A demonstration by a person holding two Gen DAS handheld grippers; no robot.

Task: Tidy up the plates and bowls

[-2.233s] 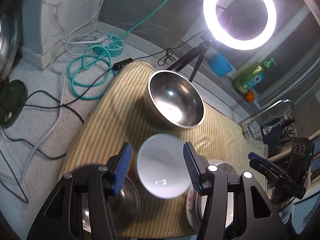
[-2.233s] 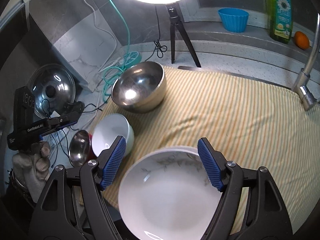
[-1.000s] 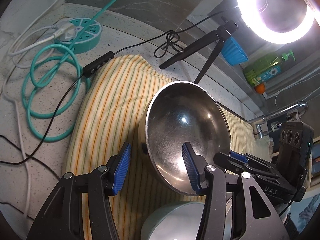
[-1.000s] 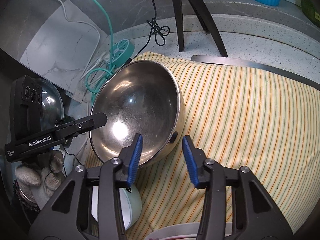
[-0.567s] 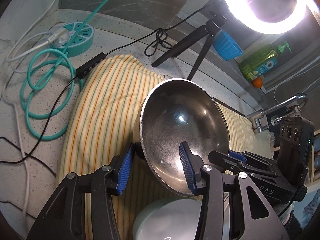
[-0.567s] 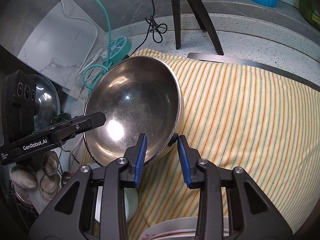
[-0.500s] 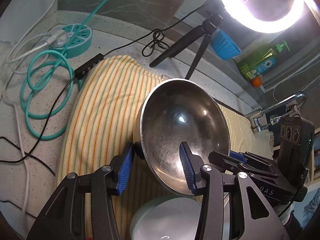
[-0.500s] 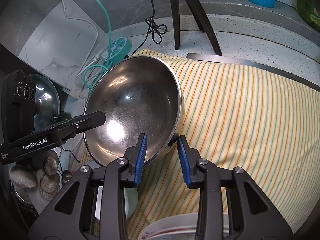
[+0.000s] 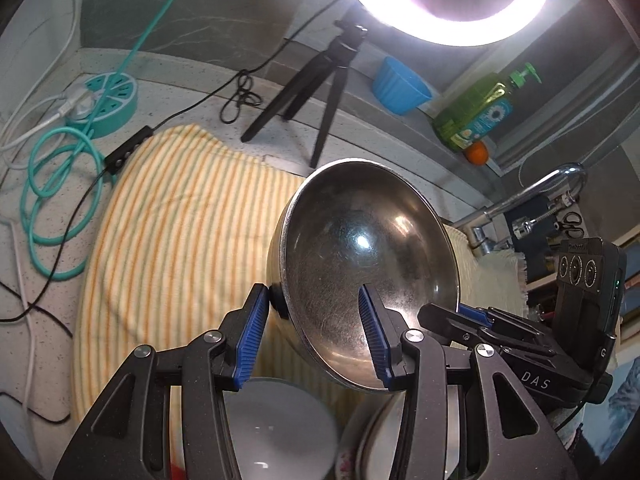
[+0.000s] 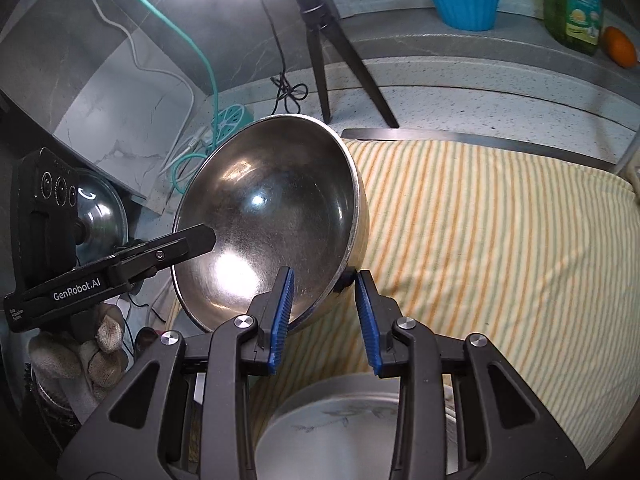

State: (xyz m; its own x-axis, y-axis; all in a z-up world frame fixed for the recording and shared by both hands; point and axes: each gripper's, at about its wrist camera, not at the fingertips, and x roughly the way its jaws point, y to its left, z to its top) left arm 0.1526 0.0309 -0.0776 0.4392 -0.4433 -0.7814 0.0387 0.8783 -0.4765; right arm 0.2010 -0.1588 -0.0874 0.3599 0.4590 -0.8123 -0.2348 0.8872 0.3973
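Observation:
A large steel bowl is lifted and tilted above the striped cloth. My left gripper is shut on its left rim, one finger inside, one outside. My right gripper is shut on the opposite rim of the same steel bowl. A white bowl sits below the left gripper, and a floral-rimmed plate lies beside it. In the right wrist view a white plate lies under the gripper.
A ring light on a black tripod stands behind the cloth. A teal cable coil and power hub lie at the left. A blue cup, soap bottle, orange and faucet are at the back right. A steel lid is at the left.
Both grippers closed on the steel bowl's rim and lifted it off the cloth, drawing it back and tilting it. The white bowl and plates stayed put.

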